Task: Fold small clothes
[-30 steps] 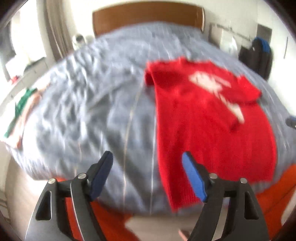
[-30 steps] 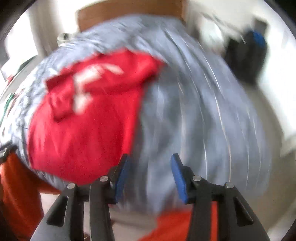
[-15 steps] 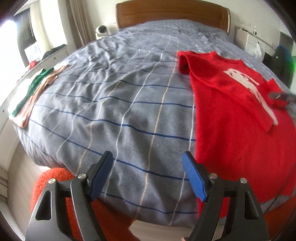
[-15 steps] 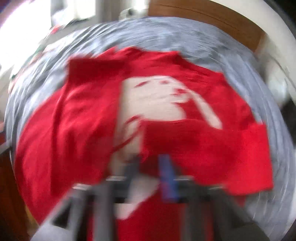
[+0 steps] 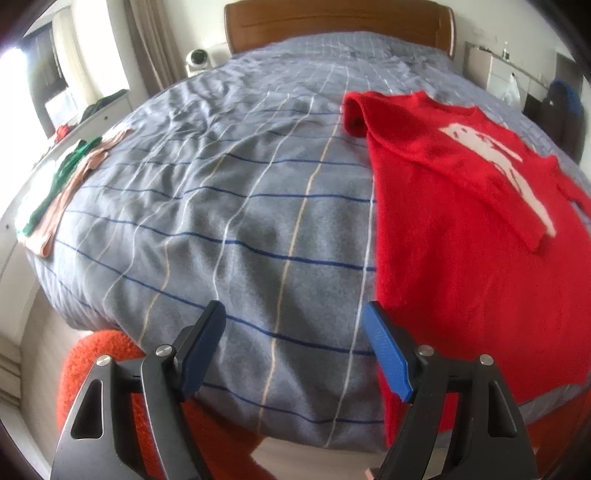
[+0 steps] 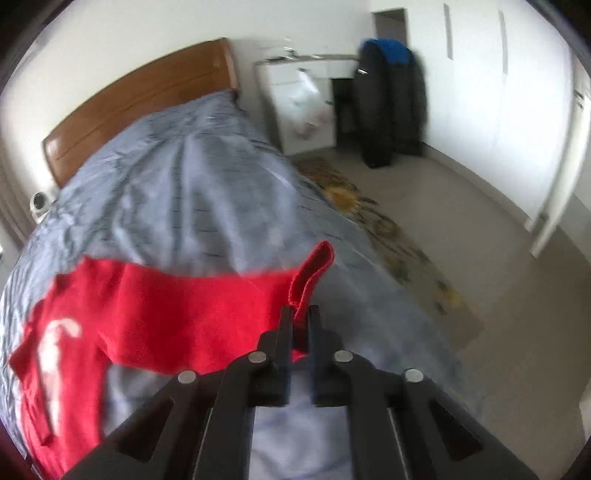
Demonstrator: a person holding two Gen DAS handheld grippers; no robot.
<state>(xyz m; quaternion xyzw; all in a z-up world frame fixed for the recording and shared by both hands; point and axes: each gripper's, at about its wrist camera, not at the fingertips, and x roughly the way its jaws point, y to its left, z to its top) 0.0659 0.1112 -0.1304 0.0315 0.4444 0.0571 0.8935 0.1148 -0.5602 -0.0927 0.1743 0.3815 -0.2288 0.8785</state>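
A red sweater (image 5: 461, 229) with a white print lies spread on the right half of the grey striped bed (image 5: 229, 206), one sleeve folded across its chest. My left gripper (image 5: 295, 347) hangs open over the bed's near edge, its right pad beside the sweater's left hem, nothing between the fingers. In the right wrist view my right gripper (image 6: 300, 314) is shut on the cuff of the sweater's sleeve (image 6: 310, 273), which it holds stretched out sideways from the red sweater (image 6: 155, 317) above the bedcover.
Folded green and pink clothes (image 5: 62, 184) lie at the bed's left edge. A wooden headboard (image 5: 340, 22) stands at the far end. To the right of the bed are a patterned rug (image 6: 388, 229), a white cabinet (image 6: 299, 99) and a dark coat (image 6: 391, 99).
My right gripper closed on the sweater's sleeve cuff and swung it out to the right. My left gripper sank slightly toward the bed's near edge and stayed open.
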